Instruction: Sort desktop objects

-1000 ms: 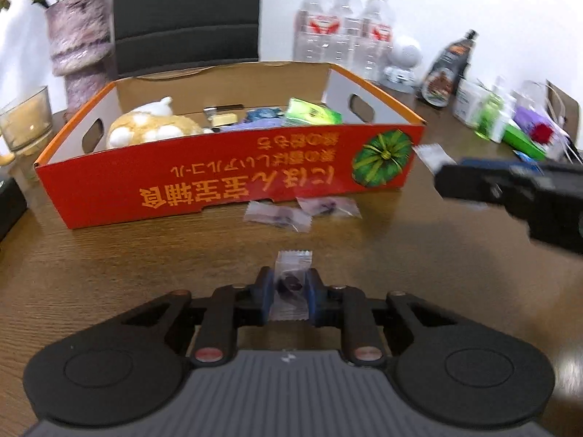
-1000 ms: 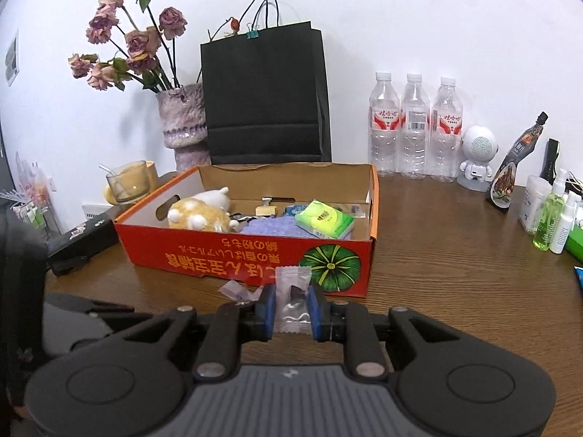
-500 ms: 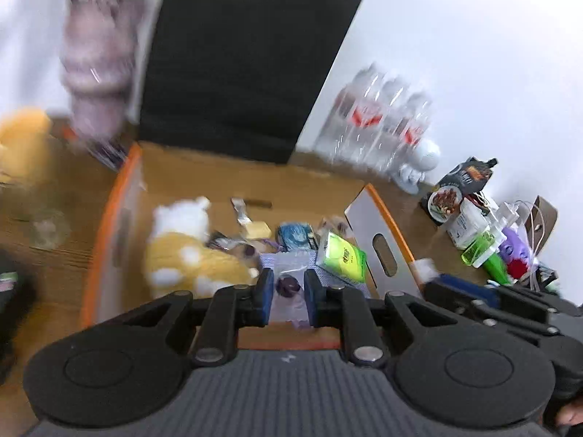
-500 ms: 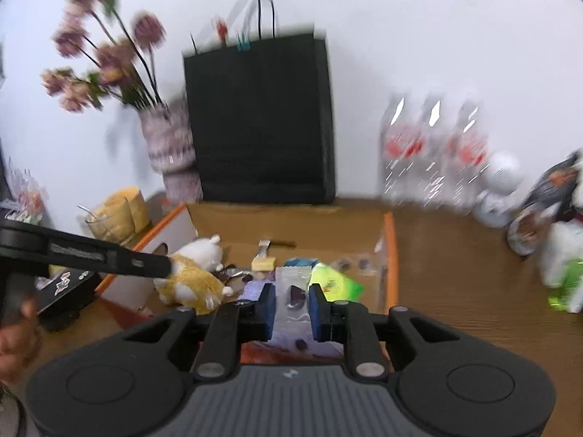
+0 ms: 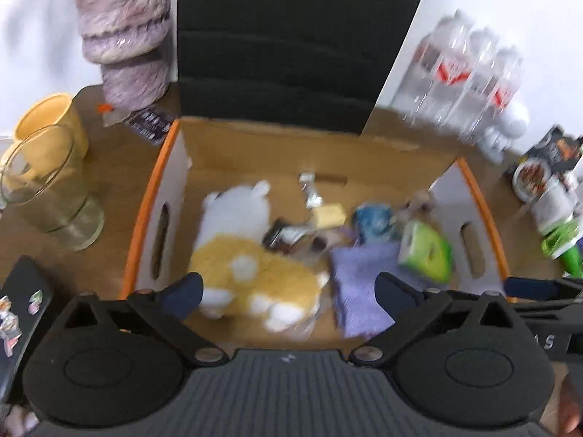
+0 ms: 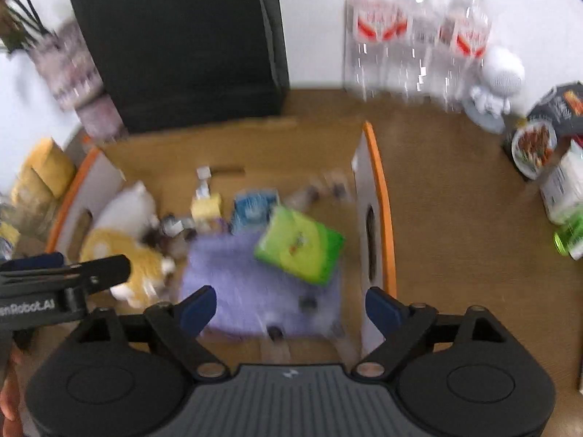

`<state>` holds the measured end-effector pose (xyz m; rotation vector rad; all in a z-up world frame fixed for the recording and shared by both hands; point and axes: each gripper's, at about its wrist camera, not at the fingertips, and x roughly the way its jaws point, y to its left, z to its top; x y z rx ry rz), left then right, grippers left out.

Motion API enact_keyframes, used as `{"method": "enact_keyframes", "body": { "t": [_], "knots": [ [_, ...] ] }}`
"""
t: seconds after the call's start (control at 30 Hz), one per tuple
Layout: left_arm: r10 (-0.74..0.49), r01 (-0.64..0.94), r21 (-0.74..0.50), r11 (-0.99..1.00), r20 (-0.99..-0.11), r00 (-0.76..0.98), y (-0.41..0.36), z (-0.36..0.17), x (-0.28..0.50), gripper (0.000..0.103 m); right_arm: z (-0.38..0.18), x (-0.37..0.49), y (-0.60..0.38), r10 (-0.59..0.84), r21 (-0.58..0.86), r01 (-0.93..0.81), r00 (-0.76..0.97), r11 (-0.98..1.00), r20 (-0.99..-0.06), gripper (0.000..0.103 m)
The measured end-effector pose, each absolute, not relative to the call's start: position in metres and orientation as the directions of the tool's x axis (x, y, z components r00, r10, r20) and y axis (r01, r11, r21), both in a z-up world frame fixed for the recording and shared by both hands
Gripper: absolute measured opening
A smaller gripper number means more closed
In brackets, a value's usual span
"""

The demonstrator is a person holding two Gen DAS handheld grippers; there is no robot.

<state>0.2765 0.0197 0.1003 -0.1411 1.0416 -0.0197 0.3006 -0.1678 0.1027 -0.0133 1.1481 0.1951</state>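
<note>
Both grippers hang over the red cardboard box with an orange rim (image 5: 145, 218) (image 6: 382, 200). My left gripper (image 5: 289, 295) points down at a yellow and white plush toy (image 5: 247, 266). Its jaws are opening wide and nothing sits between the pads. A blurred clear wrapper (image 5: 308, 322) shows just below them. My right gripper (image 6: 289, 309) is opening too, with nothing gripped. Under it a blurred clear packet with dark bits (image 6: 291, 317) lies over a purple cloth (image 6: 233, 276). A green packet (image 6: 298, 247) (image 5: 426, 251) rests on the cloth.
Behind the box stand a black paper bag (image 5: 284, 36), a furry vase (image 5: 124, 29) and three water bottles (image 6: 415, 32). A glass (image 5: 47, 185) and yellow cup (image 5: 51, 123) are left of it. A white figurine (image 6: 499, 80), jars and green bottles (image 6: 568, 233) crowd the right.
Both grippers carried clear candy packets from the table front up over the box. Their jaws have now spread apart and the packets have left the pads.
</note>
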Motion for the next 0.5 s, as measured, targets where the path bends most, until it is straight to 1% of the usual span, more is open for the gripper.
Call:
{"method": "enact_keyframes", "body": {
  "t": [0.07, 0.13, 0.2, 0.3, 0.43, 0.5],
  "knots": [
    [-0.062, -0.063, -0.106, 0.992, -0.870, 0.490, 0.021, 0.100, 0.272, 0.103, 0.101, 0.300, -0.164, 0.119, 0.069, -0.161, 0.328, 0.985, -0.937, 0.089],
    [-0.029, -0.084, -0.080, 0.993, -0.872, 0.488, 0.023, 0.099, 0.264, 0.103, 0.101, 0.293, -0.164, 0.106, 0.058, -0.161, 0.304, 0.985, -0.947, 0.089],
    [0.000, -0.098, -0.054, 0.994, -0.876, 0.483, 0.024, 0.101, 0.254, 0.103, 0.105, 0.281, -0.165, 0.123, 0.075, -0.164, 0.306, 0.984, -0.944, 0.089],
    [-0.004, -0.068, -0.042, 0.997, -0.878, 0.478, 0.023, 0.105, 0.236, 0.103, 0.113, 0.259, -0.165, 0.143, 0.091, -0.172, 0.320, 0.981, -0.937, 0.089],
    [0.012, -0.039, -0.009, 0.999, -0.861, 0.509, 0.017, 0.118, 0.211, 0.103, 0.127, 0.231, -0.162, 0.149, 0.083, -0.194, 0.359, 0.978, -0.922, 0.089],
    [0.004, -0.033, -0.016, 0.999, -0.851, 0.525, 0.018, 0.123, 0.198, 0.103, 0.135, 0.216, -0.163, 0.154, 0.082, -0.198, 0.383, 0.977, -0.911, 0.089]
  ]
}}
